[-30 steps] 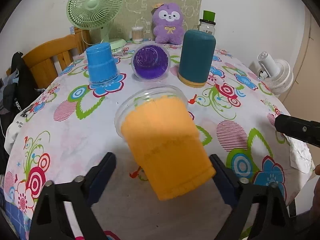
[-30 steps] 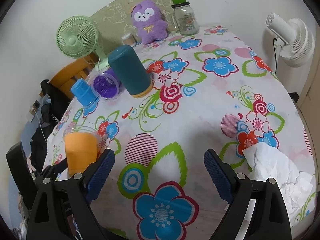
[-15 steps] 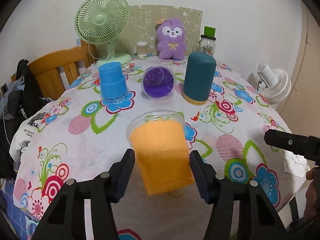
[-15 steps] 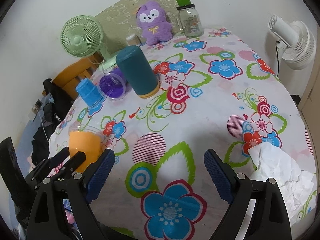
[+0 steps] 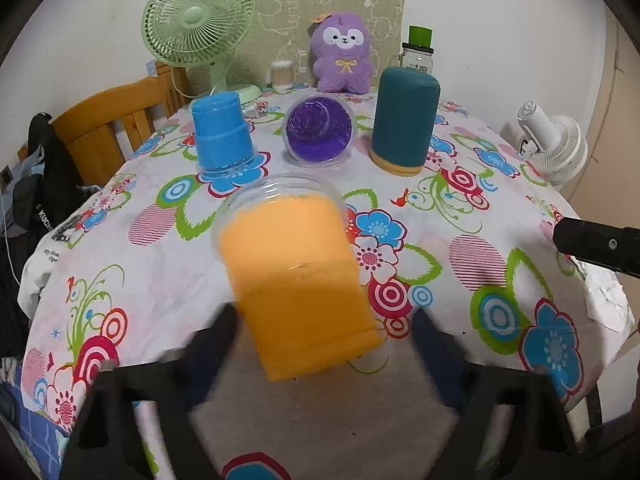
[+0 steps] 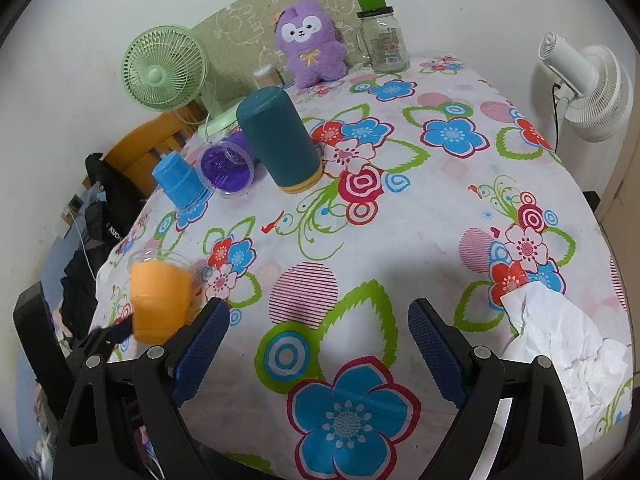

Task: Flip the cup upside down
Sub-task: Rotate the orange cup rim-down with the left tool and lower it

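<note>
Well, we saw the orange cup standing upside down on the flowery counter, with its clear rim touching the cloth and its flat bottom up top. Our left hand-held gripper sat low around the cup with its blurry jaws spread wide on both sides, not squeezing anything. Our right hand-held gripper waited over the counter, jaws wide apart and holding nothing (just flowers between them).

We thought the flip looked done, and this was the letting-go step. Next, we guessed the left one should pull straight back, slowly, so it would not bump the cup over. The blue cup and the purple cup sat farther back.
</note>
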A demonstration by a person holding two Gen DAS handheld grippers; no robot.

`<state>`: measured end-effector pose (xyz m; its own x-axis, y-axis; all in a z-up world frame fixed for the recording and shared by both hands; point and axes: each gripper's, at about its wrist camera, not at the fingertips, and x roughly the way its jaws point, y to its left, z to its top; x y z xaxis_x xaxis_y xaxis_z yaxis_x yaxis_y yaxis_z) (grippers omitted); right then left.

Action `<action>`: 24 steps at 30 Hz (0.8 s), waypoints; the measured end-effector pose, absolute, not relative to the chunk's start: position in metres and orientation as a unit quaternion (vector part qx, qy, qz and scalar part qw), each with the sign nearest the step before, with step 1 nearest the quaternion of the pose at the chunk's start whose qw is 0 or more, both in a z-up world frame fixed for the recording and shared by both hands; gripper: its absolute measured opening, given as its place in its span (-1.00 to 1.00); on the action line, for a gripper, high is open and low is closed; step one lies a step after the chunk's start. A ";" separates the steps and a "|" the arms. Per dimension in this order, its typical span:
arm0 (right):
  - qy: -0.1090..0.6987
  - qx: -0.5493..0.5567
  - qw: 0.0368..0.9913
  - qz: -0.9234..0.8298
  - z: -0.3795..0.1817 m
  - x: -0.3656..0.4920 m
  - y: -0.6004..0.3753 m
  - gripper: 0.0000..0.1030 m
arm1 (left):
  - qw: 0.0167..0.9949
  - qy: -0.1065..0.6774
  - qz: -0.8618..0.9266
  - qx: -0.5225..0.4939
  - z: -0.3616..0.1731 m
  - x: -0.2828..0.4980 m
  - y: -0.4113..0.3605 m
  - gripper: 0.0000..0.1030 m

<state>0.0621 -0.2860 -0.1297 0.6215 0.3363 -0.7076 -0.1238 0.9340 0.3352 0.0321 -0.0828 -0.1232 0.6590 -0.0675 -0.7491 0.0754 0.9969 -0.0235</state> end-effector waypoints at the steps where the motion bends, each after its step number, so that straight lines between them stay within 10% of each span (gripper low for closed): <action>1: 0.416 0.128 0.891 0.128 -0.130 0.063 -0.286 0.80 | 0.909 0.414 -0.041 0.002 -0.123 0.033 -0.081 0.21; 24: 0.416 0.117 0.891 0.142 -0.129 0.063 -0.273 0.80 | 0.941 0.337 -0.037 -0.009 -0.052 0.018 -0.062 0.12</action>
